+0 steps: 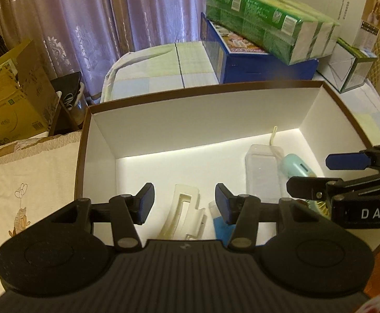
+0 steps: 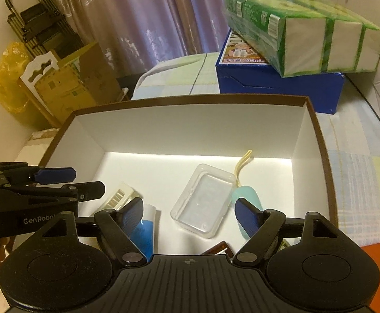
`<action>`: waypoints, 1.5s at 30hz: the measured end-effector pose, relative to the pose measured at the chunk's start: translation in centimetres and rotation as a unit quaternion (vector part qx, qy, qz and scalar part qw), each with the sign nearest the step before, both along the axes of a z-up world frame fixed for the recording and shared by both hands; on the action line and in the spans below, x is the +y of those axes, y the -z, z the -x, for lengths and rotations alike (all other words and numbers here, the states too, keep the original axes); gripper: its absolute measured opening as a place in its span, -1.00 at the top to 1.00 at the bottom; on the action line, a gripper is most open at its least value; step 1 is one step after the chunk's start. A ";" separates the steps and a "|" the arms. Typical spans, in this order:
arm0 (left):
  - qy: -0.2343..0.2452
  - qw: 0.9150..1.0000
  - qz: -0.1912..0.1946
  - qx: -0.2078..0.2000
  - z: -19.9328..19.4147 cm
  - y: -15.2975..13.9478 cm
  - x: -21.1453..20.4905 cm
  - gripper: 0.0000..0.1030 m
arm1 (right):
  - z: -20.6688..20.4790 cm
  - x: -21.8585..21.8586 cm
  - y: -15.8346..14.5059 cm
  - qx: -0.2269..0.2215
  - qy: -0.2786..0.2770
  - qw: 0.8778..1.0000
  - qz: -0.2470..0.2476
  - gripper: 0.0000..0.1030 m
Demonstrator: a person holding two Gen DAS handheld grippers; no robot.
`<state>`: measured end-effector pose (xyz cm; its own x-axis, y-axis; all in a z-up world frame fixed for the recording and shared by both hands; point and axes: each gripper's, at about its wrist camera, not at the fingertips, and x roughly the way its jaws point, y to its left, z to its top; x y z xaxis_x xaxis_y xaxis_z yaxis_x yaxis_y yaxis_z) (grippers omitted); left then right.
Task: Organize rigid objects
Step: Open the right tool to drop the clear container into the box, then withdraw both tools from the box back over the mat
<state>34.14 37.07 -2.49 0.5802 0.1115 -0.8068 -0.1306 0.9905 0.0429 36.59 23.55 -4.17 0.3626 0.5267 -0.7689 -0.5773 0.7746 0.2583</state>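
A white cardboard box with a brown rim (image 1: 216, 88) (image 2: 190, 99) holds several small items. A cream hair claw clip (image 1: 182, 214) (image 2: 119, 198) lies near its front left. Beside it lies a blue and white tube (image 1: 219, 224) (image 2: 145, 232). A clear plastic case (image 1: 261, 172) (image 2: 203, 199) and a pale blue gadget with a yellow loop (image 1: 295, 165) (image 2: 246, 195) lie to the right. My left gripper (image 1: 183, 203) is open and empty above the clip. My right gripper (image 2: 190, 215) is open and empty above the case.
A green tissue multipack (image 1: 268, 18) (image 2: 302, 28) rests on a blue carton (image 1: 242, 62) (image 2: 281, 80) behind the box. Cardboard boxes (image 1: 10, 99) (image 2: 72, 83) stand at the left by the curtain. A brown item (image 2: 219, 250) lies at the box's front.
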 end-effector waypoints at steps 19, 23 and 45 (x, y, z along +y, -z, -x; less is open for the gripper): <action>-0.008 0.998 -0.007 -0.055 6.4 -5.3 -5.5 0.08 | 5.1 -8.1 -4.6 -0.032 -0.005 0.998 -0.056 -0.45; -0.009 0.999 0.003 -0.050 7.8 -5.6 -7.1 0.08 | 6.3 -10.7 -5.1 -0.036 -0.006 0.998 -0.059 -0.45; 0.062 0.995 0.076 -0.024 11.3 -3.7 -21.0 0.08 | 10.5 -24.3 -4.9 -0.028 0.019 0.998 -0.052 -0.45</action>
<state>22.88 16.10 1.17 0.6208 -0.0851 -0.7793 -0.0051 0.9936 -0.1126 26.11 -0.71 0.77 0.4252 0.5878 -0.6883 -0.5640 0.7668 0.3064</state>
